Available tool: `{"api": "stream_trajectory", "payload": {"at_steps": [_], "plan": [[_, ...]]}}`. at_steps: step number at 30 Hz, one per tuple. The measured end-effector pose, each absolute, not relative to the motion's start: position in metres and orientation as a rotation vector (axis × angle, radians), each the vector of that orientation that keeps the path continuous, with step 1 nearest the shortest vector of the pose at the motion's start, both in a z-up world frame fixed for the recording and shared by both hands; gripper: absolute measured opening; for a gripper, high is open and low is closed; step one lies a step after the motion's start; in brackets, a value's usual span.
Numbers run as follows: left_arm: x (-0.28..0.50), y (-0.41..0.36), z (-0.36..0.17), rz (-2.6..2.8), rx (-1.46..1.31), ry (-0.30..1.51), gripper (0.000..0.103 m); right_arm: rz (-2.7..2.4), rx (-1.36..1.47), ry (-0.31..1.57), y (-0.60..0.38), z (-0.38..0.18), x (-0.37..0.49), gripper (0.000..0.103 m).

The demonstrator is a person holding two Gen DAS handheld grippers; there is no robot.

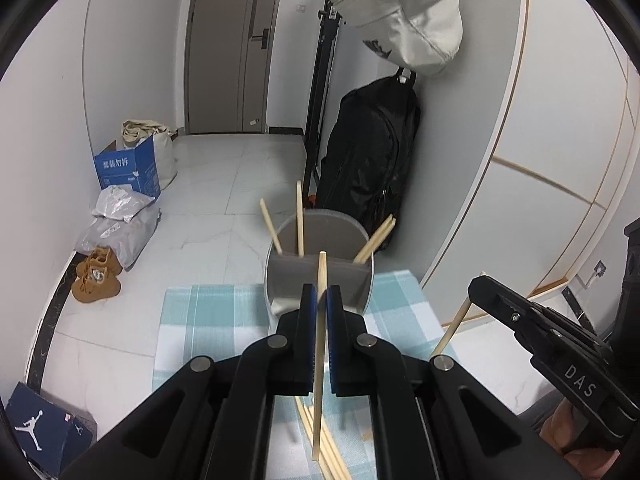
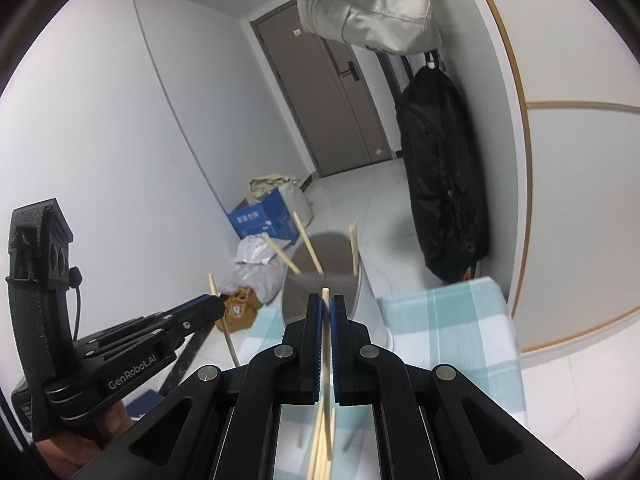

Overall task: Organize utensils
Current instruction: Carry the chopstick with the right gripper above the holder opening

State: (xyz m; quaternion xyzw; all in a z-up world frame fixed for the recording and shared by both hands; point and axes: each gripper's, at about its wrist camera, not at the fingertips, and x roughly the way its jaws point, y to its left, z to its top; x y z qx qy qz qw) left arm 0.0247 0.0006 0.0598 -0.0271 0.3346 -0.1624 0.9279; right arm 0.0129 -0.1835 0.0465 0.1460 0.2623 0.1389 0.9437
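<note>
With the left gripper (image 1: 322, 292) and right gripper (image 2: 326, 300) each clenched on one chopstick (image 1: 319, 360) above the checked cloth (image 1: 208, 308), the transfer step requires lowering both into the divided grey holder (image 1: 320, 270) just ahead.

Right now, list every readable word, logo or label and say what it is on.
"DAS": on the right gripper.
"GenRobot.AI": on the left gripper.
Jumping-figure logo, no words: on the dark blue box.
White Chinese characters: on the blue carton, too blurred to read.
Print on the hanging bag: unreadable.
</note>
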Motion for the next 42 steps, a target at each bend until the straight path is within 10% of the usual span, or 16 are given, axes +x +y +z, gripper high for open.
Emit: {"api": "stream_trajectory", "payload": {"at_steps": [42], "plan": [[0.157, -0.017, 0.099, -0.325, -0.185, 0.547, 0.001, 0.257, 0.301, 0.406, -0.196, 0.122, 0.152, 0.003]]}}
